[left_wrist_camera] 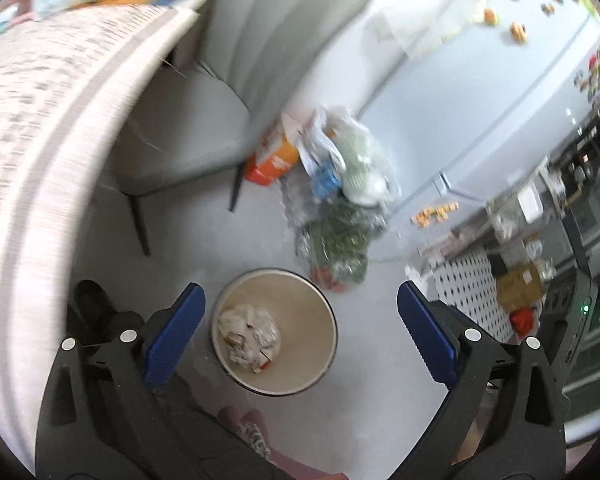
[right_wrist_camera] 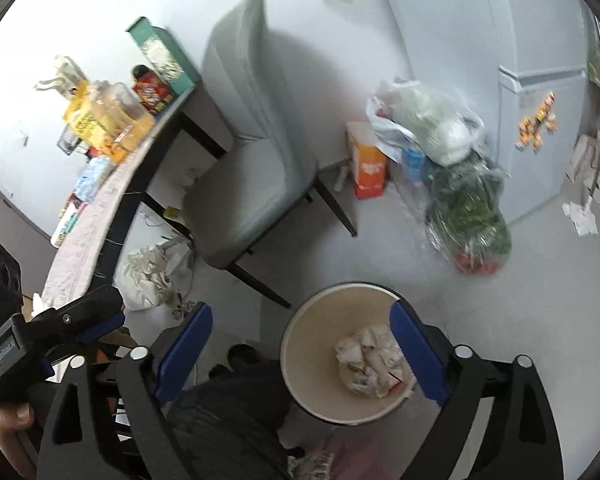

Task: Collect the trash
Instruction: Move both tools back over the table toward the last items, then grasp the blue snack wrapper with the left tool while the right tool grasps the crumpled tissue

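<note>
1. The left tongs [left_wrist_camera: 300, 312] are standing wide apart, gripping nothing, above the beige bin [left_wrist_camera: 324, 312] on the floor.
2. The right tongs [right_wrist_camera: 302, 326] are likewise gaping wide and empty over the same bin.
3. Crumpled white trash [left_wrist_camera: 249, 338] is lying inside the bin.
4. A grey chair [right_wrist_camera: 256, 152] is standing beside the surface [right_wrist_camera: 96, 216].

bin [left_wrist_camera: 324, 312]: beige inside, dark rim
crumpled trash [left_wrist_camera: 249, 336]: white, red flecks
chair [right_wrist_camera: 256, 152]: grey-green
carton [right_wrist_camera: 367, 168]: orange and white
gripper pads [left_wrist_camera: 172, 344]: blue
</note>
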The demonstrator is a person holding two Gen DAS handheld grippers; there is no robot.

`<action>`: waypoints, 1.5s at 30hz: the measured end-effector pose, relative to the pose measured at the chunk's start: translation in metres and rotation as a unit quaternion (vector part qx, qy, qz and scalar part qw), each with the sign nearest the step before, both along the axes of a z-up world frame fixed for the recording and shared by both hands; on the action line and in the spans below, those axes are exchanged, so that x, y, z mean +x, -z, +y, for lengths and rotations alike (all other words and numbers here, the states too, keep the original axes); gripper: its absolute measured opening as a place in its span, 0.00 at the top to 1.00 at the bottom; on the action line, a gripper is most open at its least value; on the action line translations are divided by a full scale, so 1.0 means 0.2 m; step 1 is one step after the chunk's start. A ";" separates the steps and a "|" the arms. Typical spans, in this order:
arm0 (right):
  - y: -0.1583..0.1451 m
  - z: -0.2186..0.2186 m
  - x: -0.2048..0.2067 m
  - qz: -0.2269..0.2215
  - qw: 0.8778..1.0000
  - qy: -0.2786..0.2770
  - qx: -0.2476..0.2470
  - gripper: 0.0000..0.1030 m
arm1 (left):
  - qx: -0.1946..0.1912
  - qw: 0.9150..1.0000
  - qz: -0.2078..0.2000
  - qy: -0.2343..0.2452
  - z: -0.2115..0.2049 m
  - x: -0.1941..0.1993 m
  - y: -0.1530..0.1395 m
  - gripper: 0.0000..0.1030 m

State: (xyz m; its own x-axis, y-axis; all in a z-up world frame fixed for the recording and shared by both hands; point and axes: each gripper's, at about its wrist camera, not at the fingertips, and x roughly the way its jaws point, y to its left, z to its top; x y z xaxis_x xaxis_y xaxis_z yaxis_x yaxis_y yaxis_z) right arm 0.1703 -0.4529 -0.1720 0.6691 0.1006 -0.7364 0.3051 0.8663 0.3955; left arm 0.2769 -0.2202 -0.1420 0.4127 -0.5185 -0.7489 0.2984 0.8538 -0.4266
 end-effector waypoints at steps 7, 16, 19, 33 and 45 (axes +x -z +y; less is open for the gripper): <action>-0.16 0.26 0.09 -0.023 0.999 -0.032 -0.027 0.08 | -0.015 0.997 -0.037 -0.073 0.36 -0.01 -0.17 0.06; -0.32 0.62 0.17 -0.047 0.995 -0.075 -0.052 0.08 | -0.032 0.988 -0.071 -0.135 0.74 -0.07 -0.28 0.06; -0.35 0.74 0.19 -0.051 0.993 -0.094 -0.057 0.08 | -0.038 0.984 -0.075 -0.159 0.89 -0.08 -0.29 0.06; -0.38 1.23 0.30 -0.064 0.981 -0.173 -0.064 0.08 | -0.045 0.963 -0.075 -0.256 1.42 -0.21 -0.24 0.06; -0.35 1.53 0.37 -0.068 0.970 -0.229 -0.046 0.08 | -0.032 0.939 -0.066 -0.336 1.80 -0.36 -0.20 0.06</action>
